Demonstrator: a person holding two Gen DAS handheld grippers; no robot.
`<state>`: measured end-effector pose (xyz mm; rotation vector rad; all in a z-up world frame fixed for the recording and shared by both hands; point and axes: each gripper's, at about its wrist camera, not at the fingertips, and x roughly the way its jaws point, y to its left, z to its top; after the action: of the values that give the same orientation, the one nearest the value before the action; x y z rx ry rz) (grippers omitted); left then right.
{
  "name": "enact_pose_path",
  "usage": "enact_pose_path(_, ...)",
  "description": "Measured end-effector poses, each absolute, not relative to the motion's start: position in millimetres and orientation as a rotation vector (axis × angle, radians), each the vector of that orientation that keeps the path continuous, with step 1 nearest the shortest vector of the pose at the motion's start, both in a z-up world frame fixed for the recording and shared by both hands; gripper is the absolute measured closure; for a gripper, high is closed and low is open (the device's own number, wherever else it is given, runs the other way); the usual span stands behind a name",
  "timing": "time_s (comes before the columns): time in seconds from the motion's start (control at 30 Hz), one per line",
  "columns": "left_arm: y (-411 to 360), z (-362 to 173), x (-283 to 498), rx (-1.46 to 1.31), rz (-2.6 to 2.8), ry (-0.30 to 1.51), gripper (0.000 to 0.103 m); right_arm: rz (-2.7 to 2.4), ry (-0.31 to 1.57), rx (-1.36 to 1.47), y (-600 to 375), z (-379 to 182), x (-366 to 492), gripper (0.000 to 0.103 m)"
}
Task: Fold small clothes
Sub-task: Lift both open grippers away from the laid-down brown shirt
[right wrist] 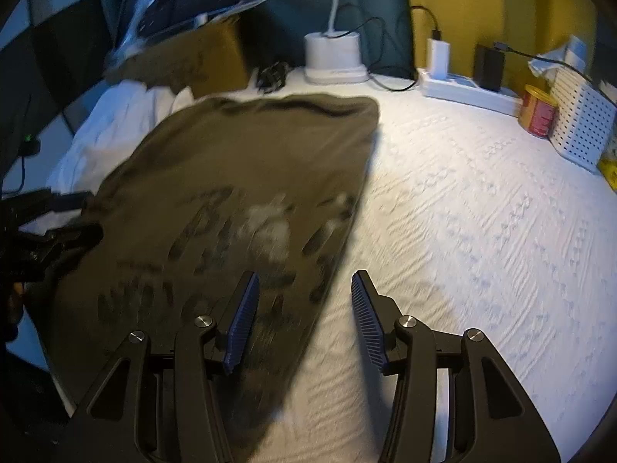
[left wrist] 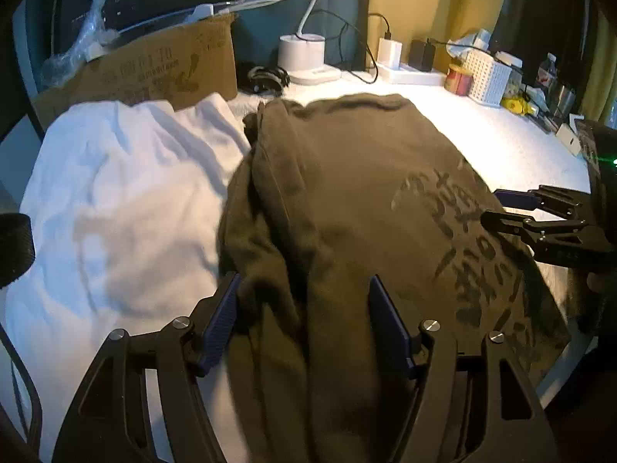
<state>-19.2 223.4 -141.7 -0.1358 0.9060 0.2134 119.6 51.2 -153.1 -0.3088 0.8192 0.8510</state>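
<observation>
Meanwhile the olive shirt (left wrist: 347, 193) lay spread on the white-covered counter (right wrist: 482, 212), beside a white garment (left wrist: 115, 193). The left tool (left wrist: 302, 324) stood partly open with bunched olive cloth between its pads; whether they pinched it I cannot tell. The right tool (right wrist: 304, 320) hung open, empty, over the shirt's edge.

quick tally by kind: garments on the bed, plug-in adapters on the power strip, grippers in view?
Garments: 2, the olive-brown printed T-shirt and the crumpled white cotton garment.
Plug-in adapters: 2, the white charger block and the black charger block.
Grippers: 2, left gripper and right gripper.
Total: 6
</observation>
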Motion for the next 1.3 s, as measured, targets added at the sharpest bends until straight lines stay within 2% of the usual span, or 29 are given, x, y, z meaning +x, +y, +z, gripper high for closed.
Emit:
enact_pose_path(0.33,210.3,-143.6,-34.5,-0.069,0.296,0.861,0.035,0.840,0.806,-0.328,34.2,-154.4,102.5,0.051)
enact_pose_path(0.63,188.0,-123.8,-52.0,-0.026,0.348,0.781,0.035,0.840,0.796,-0.303,13.0,-152.8,90.5,0.051)
enact_pose_path(0.77,180.4,-114.2,-57.7,-0.034,0.362,0.738,0.020,0.842,0.788,-0.296,3.7,-152.2,85.5,0.051)
enact_pose_path(1.1,139.2,-111.7,-51.4,-0.053,0.289,0.688,0.019,0.803,0.766,-0.256,-34.8,-149.1,80.1,0.051)
enact_pose_path(1.23,121.6,-111.6,-42.9,-0.052,0.254,0.682,0.005,0.780,0.758,-0.236,-52.0,-147.3,81.2,0.051)
enact_pose_path(1.3,114.5,-110.9,-40.0,-0.056,0.234,0.676,0.004,0.765,0.756,-0.225,-61.4,-146.3,82.5,0.051)
